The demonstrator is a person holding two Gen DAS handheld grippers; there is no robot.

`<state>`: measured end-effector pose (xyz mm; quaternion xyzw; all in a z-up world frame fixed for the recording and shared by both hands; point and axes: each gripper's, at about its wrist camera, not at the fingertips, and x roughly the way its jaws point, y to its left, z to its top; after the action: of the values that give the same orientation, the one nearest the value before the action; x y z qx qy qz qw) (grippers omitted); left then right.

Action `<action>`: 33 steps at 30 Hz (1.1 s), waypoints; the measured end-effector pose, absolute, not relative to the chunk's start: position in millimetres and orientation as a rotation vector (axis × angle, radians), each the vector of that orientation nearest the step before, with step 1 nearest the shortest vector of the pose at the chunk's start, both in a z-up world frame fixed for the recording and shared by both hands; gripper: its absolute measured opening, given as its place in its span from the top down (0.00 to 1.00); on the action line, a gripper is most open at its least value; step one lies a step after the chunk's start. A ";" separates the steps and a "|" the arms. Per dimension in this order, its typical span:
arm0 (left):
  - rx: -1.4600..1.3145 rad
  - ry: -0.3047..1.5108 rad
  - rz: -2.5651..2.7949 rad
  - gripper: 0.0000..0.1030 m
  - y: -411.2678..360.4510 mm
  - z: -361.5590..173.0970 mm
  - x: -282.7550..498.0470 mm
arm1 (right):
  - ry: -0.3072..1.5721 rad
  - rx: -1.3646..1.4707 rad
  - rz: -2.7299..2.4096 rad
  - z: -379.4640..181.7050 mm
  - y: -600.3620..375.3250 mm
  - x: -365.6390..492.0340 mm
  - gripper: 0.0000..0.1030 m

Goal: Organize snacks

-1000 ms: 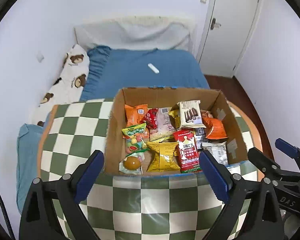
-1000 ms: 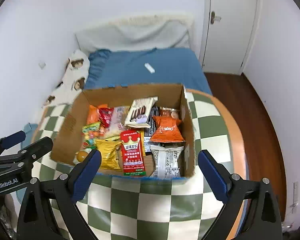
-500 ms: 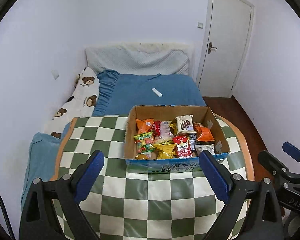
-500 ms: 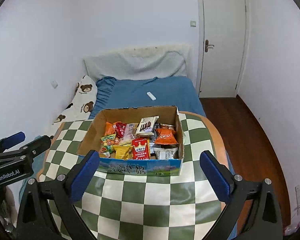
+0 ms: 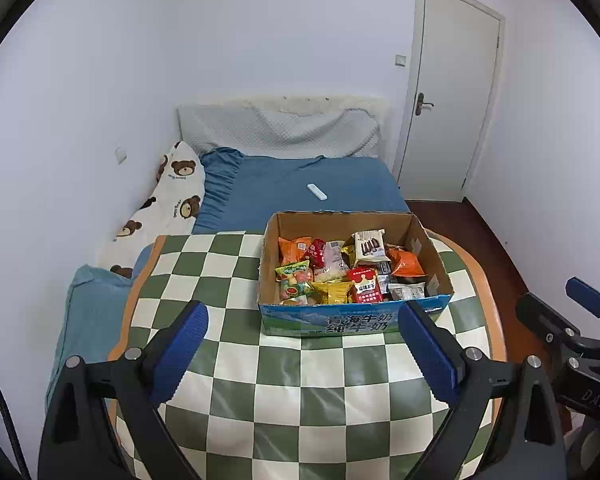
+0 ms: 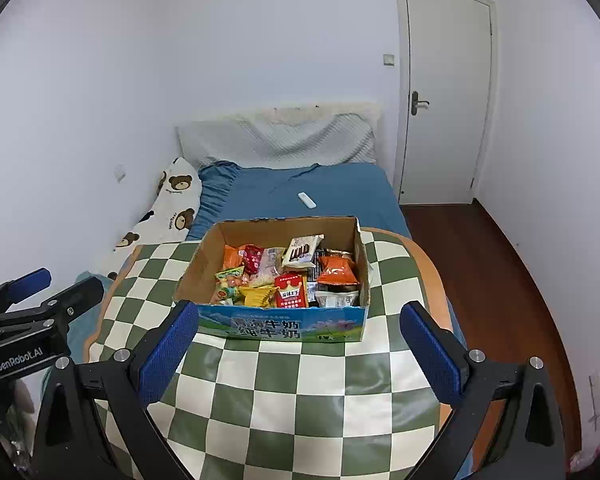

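A cardboard box (image 5: pixel 352 322) (image 6: pixel 280 326) with a blue printed front sits on the green-and-white checkered table (image 5: pixel 300 392) (image 6: pixel 292 392). It holds several snack packets, among them a red packet (image 5: pixel 365 285) (image 6: pixel 289 291), a yellow one (image 5: pixel 332 293) (image 6: pixel 258 295) and orange ones (image 5: pixel 408 262) (image 6: pixel 337 270). My left gripper (image 5: pixel 300 354) hangs short of the box, its jaws opening wide with nothing between them. My right gripper (image 6: pixel 298 352) is also open and empty, just as far back. Each gripper shows at the edge of the other's view.
Behind the table lies a bed (image 5: pixel 300 188) with blue sheets, a bear-print pillow (image 5: pixel 172 196) and a white remote (image 5: pixel 317 192). A shut white door (image 5: pixel 448 92) stands at the right, with dark wood floor (image 6: pixel 488 272) beside the table's rounded edge.
Both grippers have pulled back and risen away from the box, which now looks smaller and farther. Its printed front has come into view. Both stay empty.
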<state>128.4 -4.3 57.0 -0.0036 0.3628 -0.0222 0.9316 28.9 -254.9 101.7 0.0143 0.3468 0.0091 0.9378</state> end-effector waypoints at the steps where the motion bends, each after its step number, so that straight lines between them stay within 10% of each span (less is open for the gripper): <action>1: -0.005 0.745 -0.051 0.00 -5.3 55.8 129.2 | 0.709 0.026 0.015 100.9 -255.1 30.0 0.00; 33: 0.019 0.861 0.015 0.00 -17.4 -27.3 219.1 | 0.789 0.038 -0.045 6.6 -278.6 130.7 0.00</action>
<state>219.1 -17.4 -27.3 0.0092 0.4175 0.0072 0.9086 130.7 -278.6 6.6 0.0186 0.3841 -0.0219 0.9229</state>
